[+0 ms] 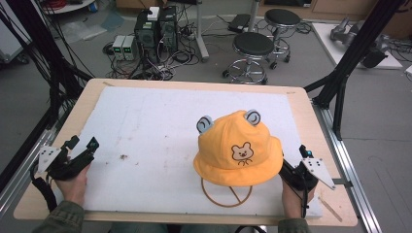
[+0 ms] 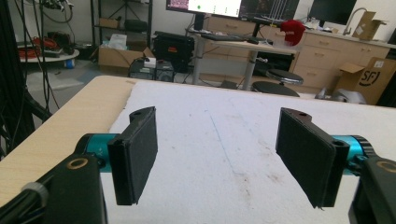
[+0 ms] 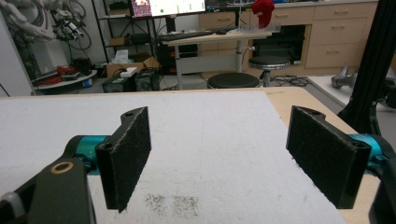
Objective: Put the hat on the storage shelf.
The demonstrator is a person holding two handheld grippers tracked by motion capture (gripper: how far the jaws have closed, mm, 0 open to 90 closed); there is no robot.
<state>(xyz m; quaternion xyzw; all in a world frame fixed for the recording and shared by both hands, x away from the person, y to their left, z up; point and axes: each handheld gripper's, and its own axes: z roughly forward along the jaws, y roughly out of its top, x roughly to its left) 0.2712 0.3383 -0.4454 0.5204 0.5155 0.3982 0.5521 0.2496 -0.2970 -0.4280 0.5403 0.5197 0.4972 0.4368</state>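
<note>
The left tool (image 1: 80, 148) sits at the near left edge of the desk (image 1: 97, 94), held in a hand (image 1: 73, 183) that comes in from the bottom of the high view. Its jaws stand wide apart with nothing between them; in the left gripper view they frame only bare white mat (image 2: 224, 140), which shows a few dark specks. The right tool (image 1: 297, 156) is at the near right edge, held in the other hand (image 1: 291, 196), and its jaws are likewise spread wide and empty (in the right gripper view a faint grey smudge (image 3: 172, 203) lies on the mat between them).

The hat (image 1: 238, 150) rests on the mat right of centre, well apart from the left tool and just beside the right one, its brim nearly reaching that tool's tip. It is an orange bucket hat with two small grey ears on top and a bear face stitched on the front, crown up. It stands on a thin stand (image 1: 227, 195), whose ring pokes out from under the brim on the near side.

Beyond the desk, on the floor, stand two black stools (image 1: 252, 48) and a cluster of computers (image 1: 155, 29) with tangled cables.
</note>
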